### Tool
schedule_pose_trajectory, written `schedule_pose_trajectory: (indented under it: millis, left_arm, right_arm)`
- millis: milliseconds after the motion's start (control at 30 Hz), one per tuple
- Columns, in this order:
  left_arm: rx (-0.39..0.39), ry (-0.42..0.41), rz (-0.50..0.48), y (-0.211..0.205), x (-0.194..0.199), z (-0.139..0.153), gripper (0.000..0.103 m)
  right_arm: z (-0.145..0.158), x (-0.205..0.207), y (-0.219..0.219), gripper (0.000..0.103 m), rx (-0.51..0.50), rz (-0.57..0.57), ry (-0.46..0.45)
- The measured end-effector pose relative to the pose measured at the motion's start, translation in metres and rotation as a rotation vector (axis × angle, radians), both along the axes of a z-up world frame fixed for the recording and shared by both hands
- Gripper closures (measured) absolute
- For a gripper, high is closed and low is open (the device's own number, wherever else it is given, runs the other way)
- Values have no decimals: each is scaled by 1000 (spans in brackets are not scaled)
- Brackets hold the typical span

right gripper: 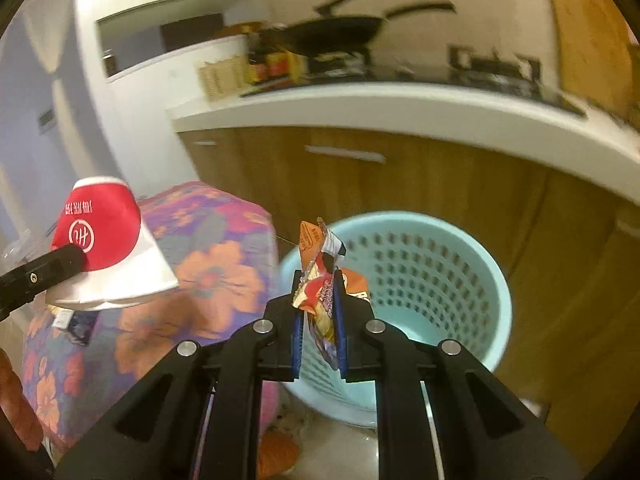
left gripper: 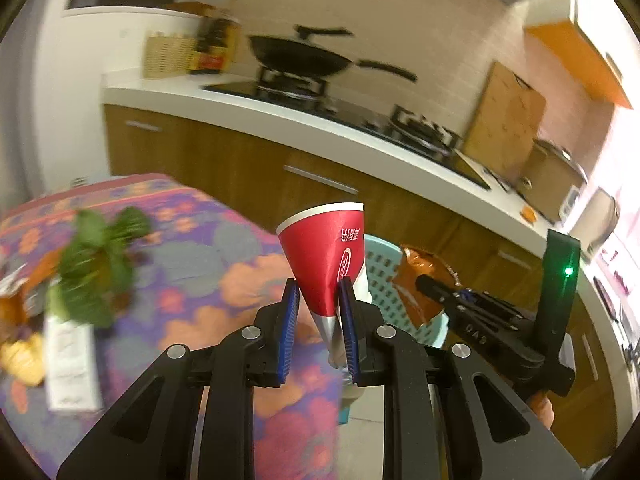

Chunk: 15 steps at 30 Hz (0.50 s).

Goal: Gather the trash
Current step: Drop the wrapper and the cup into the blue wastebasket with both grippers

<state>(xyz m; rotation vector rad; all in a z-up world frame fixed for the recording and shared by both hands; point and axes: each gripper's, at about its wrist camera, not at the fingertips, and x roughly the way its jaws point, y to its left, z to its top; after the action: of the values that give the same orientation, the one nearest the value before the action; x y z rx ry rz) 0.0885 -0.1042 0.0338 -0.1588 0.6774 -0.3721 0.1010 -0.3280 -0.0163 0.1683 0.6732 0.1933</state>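
Observation:
My left gripper (left gripper: 319, 292) is shut on a squashed red and white paper cup (left gripper: 328, 248), held in the air past the table's edge; the cup also shows at the left of the right wrist view (right gripper: 108, 240). My right gripper (right gripper: 318, 284) is shut on an orange snack wrapper (right gripper: 320, 276), held over the near rim of a light blue perforated bin (right gripper: 432, 280). In the left wrist view the right gripper (left gripper: 428, 282) holds the wrapper (left gripper: 424, 276) above the bin (left gripper: 380, 276).
A table with a flowered cloth (left gripper: 200, 288) carries green leaves (left gripper: 100, 268), a white box (left gripper: 72, 364) and yellow scraps (left gripper: 24, 360). Behind stands a kitchen counter (left gripper: 320, 128) with a wok (left gripper: 304, 60) and wooden cabinets (right gripper: 400, 184).

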Motion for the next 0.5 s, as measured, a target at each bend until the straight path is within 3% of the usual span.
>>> schedule_pose_trajectory:
  millis: [267,367,467,500]
  left_arm:
    - [66,61,-66,-62,45,-23,84]
    - [75,93,-65,-69,57,-35,83]
    - [81,127,-66,-73,68,-45,83]
    - [84,137,-67,-76,72,-48,83]
  right_arm:
    - [-45,27,-38,91,73,-28,141]
    - [-56,32,-45,86,106,-23,175]
    - [-61,33,-52,66,128,-27,186]
    - [-62,32,-54,51,136,-31,185]
